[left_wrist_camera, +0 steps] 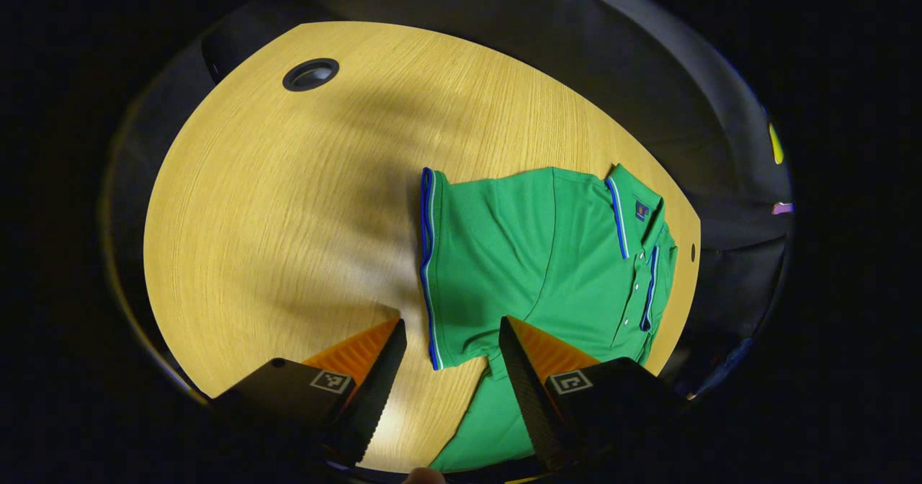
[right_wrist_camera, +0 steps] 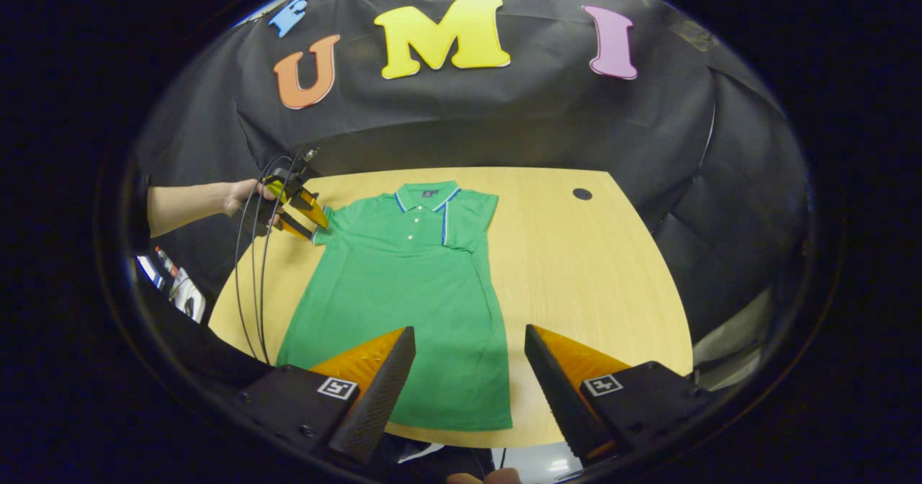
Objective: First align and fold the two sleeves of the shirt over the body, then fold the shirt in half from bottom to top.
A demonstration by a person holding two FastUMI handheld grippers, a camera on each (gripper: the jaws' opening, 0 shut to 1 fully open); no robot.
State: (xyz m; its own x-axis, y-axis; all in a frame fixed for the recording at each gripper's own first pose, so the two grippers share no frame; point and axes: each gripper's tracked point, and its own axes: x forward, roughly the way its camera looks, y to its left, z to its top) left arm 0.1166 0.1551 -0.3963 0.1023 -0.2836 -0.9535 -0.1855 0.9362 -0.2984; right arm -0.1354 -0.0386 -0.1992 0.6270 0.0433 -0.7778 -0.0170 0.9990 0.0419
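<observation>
Shirt flat on table, collar toward far wall, long axis front-to-back, both grippers spread wide, holding nothing

Dim, warm overhead light, soft shadows across the table, strong fisheye edge warping

A pale wood-grain worktop is being shown across the middle of the right gripper view, with a round dark grommet hole toward its upper right. A green polo shirt is being carried flat on it, collar toward the top, left of centre.
</observation>
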